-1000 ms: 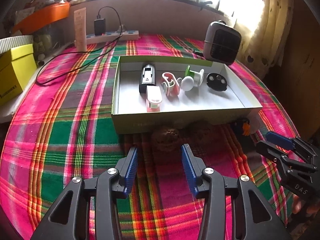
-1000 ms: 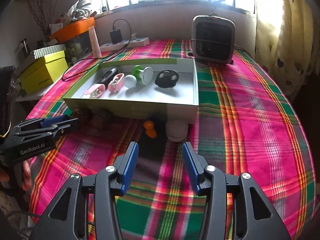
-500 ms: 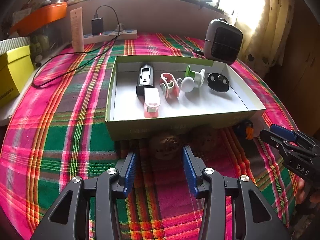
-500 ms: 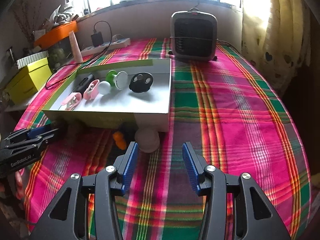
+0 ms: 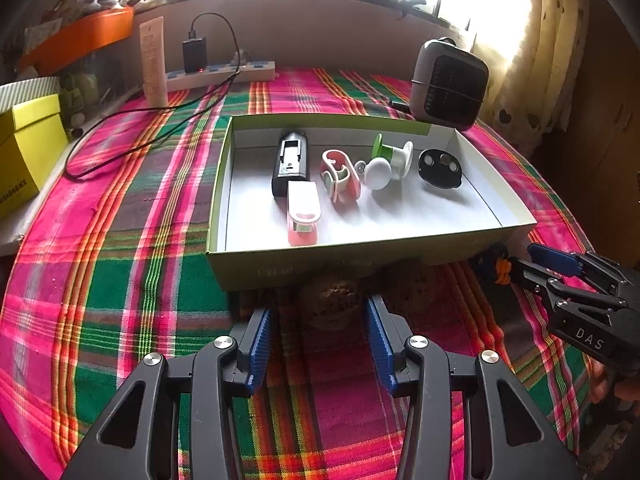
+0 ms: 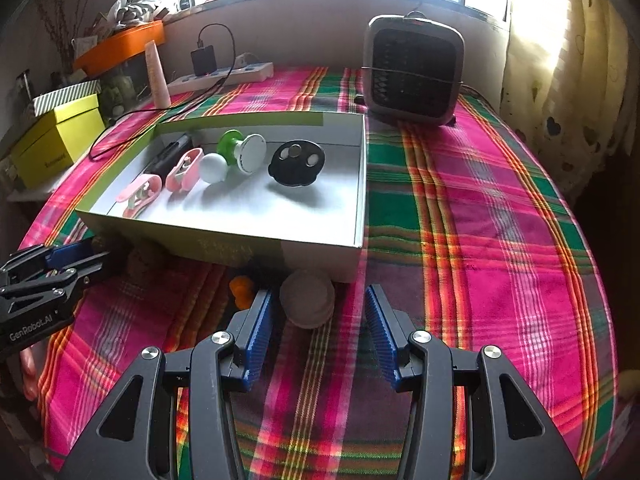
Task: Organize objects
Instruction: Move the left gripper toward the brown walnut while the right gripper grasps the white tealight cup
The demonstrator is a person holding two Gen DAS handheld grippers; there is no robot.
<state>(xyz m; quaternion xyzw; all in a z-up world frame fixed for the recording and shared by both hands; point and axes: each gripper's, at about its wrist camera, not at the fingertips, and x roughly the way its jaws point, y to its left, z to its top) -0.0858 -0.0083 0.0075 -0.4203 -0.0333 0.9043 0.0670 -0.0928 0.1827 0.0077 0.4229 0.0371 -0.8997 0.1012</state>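
In the left wrist view, the left hand-held gripper (image 5: pixel 318 344) is being held released, nothing grasped, its blue fingers flanking a brown woven ball (image 5: pixel 334 304) that is lying on the worktop (image 5: pixel 120 280) against the front wall of the box (image 5: pixel 360 262). A clumsy closing is likely to push the ball into that wall.

In the right wrist view, the right hand-held gripper (image 6: pixel 316 338) is likewise being held released around a beige round pad (image 6: pixel 307 299) (an orange-and-dark toy (image 6: pixel 242 290) is lying just beside it), which may be knocked aside.
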